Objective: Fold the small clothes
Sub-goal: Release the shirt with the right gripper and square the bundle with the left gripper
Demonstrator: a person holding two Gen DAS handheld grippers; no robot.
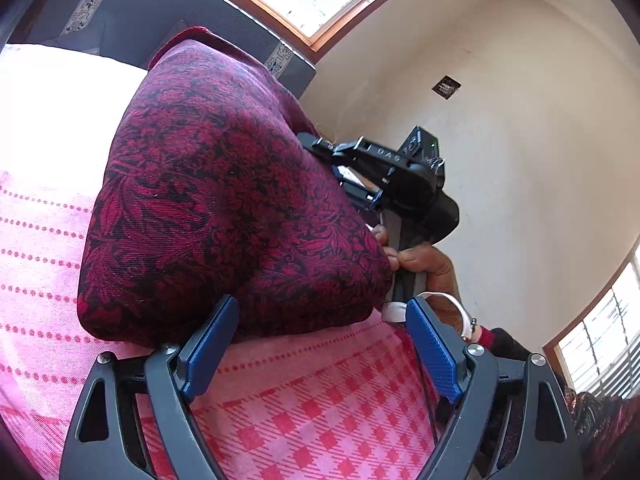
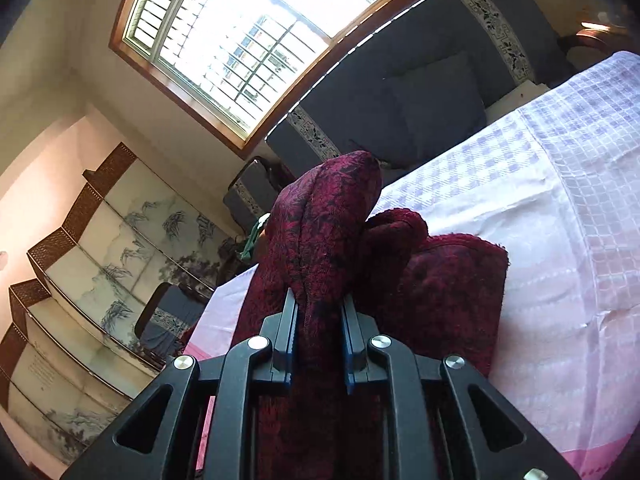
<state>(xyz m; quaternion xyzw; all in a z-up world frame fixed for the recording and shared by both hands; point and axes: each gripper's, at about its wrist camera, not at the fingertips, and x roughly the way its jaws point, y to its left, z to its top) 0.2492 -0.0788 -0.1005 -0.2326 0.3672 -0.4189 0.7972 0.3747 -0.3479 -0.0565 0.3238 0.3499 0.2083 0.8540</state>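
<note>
Here, right gripper [image 2: 318, 316] jaws pinching the maroon garment [image 2: 320, 232] — left gripper [image 1: 320, 336] jaws wide apart, seemingly empty.

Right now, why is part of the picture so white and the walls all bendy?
Left wrist view: sunlight burns out the checked cloth beside the red garment; the fisheye lens curves the window frame. Right wrist view: the window glares, and the same cloth looks pale lilac.

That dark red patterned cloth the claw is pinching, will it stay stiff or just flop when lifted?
Probably floppy: the red cloth bunches and drapes between the right claw fingers. It likely slides little, since its weave looks coarse. It seems fairly thick, as its folded edge stays rounded on the pink bedsheet.
</note>
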